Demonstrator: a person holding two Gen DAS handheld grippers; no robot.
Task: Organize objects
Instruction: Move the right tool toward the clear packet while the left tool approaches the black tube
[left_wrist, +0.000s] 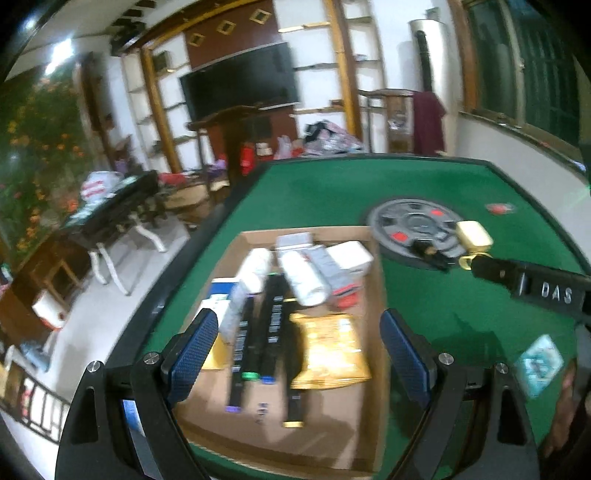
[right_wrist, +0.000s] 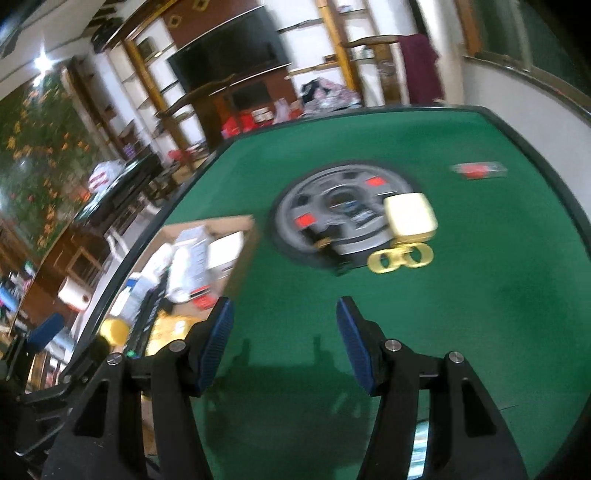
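Two hand-held grippers hang over a green felt desk (left_wrist: 461, 184) in a cluttered living room. The left hand-held gripper (left_wrist: 299, 354) has its blue-padded fingers (left_wrist: 195, 350) spread wide and empty above an open cardboard box (left_wrist: 373, 295) that sits at the desk's left edge. Inside the box lie several long black tubes (left_wrist: 273, 325) side by side, a gold foil packet (left_wrist: 332, 354) just right of them, white rolled packages (left_wrist: 303, 277) and a white carton (left_wrist: 349, 258) toward the far end.

The right hand-held gripper (right_wrist: 284, 343) also has its fingers apart and grips nothing, hovering over bare felt to the right of the box (right_wrist: 243, 251). Ahead of it, a round grey centre panel (right_wrist: 332, 206) with red squares is set into the desk. A pale yellow block (right_wrist: 410, 214) rests at the panel's near right rim, with gold linked rings (right_wrist: 400, 260) lying just in front of it on the felt and a small black item (right_wrist: 328, 247) just to the left. A red object (right_wrist: 476, 170) lies well apart near the far right edge. From the left wrist camera, the right tool's black arm marked "DAS" (left_wrist: 554, 291) reaches in from the right, its tip near the yellow block (left_wrist: 474, 232). Both views are motion-blurred.
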